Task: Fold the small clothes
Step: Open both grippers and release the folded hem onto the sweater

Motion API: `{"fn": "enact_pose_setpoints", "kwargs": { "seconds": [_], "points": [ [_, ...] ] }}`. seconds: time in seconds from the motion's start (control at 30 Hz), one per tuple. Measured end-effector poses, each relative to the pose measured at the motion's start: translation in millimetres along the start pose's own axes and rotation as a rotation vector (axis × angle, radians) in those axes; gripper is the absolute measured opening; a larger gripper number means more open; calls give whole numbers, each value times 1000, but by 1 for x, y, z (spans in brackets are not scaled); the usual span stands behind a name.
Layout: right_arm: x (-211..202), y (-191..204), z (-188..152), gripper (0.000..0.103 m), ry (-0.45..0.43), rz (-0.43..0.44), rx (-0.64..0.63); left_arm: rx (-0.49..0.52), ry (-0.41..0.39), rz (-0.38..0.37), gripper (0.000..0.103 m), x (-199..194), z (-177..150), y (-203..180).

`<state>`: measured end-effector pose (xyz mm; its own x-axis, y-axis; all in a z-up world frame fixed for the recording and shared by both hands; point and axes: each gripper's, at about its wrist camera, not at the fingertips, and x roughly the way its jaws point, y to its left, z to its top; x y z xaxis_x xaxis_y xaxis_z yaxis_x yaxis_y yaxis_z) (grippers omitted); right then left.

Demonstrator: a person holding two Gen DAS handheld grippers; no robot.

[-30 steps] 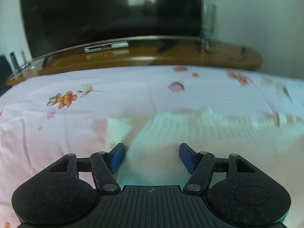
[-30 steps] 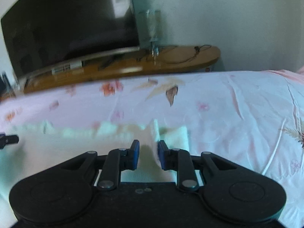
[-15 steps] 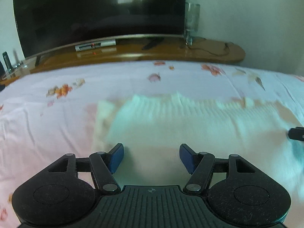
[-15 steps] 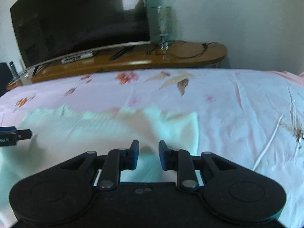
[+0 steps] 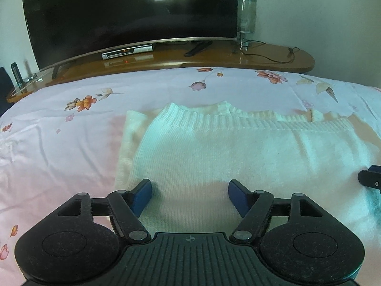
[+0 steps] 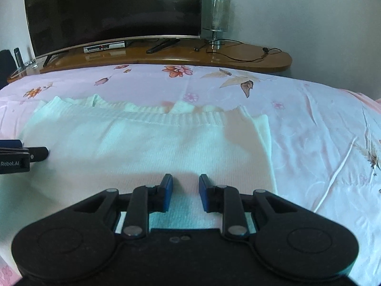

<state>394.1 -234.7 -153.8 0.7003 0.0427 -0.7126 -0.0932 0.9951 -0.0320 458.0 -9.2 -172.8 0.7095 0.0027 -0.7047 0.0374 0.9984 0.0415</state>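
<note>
A white knitted garment (image 5: pixel 238 152) lies flat on the bed, its ribbed hem along the far edge; it also shows in the right wrist view (image 6: pixel 147 143). My left gripper (image 5: pixel 189 191) is wide open and empty, low over the garment's near left part. My right gripper (image 6: pixel 183 186) is open with a narrower gap, empty, over the garment's near right part. Each gripper's tip shows at the edge of the other's view: the right one (image 5: pixel 370 178) and the left one (image 6: pixel 23 155).
The bed has a pink floral sheet (image 5: pixel 59 138). Behind it stands a wooden TV stand (image 5: pixel 214 57) with a large dark TV (image 5: pixel 131 12), a set-top box (image 5: pixel 127 51) and a glass lamp (image 6: pixel 216 16). Cables lie on the stand's right end.
Both grippers pulled back toward me and rose, so more of the garment shows. The right gripper's jaws have opened a little wider. The garment lies flat and released.
</note>
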Motion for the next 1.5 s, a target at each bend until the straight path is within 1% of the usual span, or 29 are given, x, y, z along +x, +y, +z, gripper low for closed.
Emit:
{"fn": "enact_pose_setpoints", "kwargs": {
  "seconds": [0.23,0.37,0.53,0.7,0.83,1.07,1.13,1.27,1.4,1.5],
  "points": [
    [0,2,-1,25,-8,-8,-12,5,15,8,73,1,2,-2],
    [0,6,-2,26,-13,-21,-38,-2,29,39,73,-1,4,-6],
    [-1,0,-1,27,-11,-1,-25,-7,32,58,73,-4,2,-8],
    [-3,9,-2,28,-2,-37,-59,2,39,74,74,-7,0,-11],
    [-4,15,-2,30,13,-70,-76,-8,44,70,74,-8,-1,-9],
    [-6,18,1,32,23,-100,-47,-17,55,64,74,-9,0,-8],
    [-12,17,1,33,5,-91,-31,-19,56,61,74,-11,0,-7],
    [-29,23,2,33,-34,-41,-31,-24,57,60,74,-25,-2,-6],
    [-45,38,7,33,-60,34,-42,-11,67,53,74,-41,-6,0],
    [-50,50,9,34,-66,70,-50,-10,84,61,74,-50,-9,10]
  ]
}}
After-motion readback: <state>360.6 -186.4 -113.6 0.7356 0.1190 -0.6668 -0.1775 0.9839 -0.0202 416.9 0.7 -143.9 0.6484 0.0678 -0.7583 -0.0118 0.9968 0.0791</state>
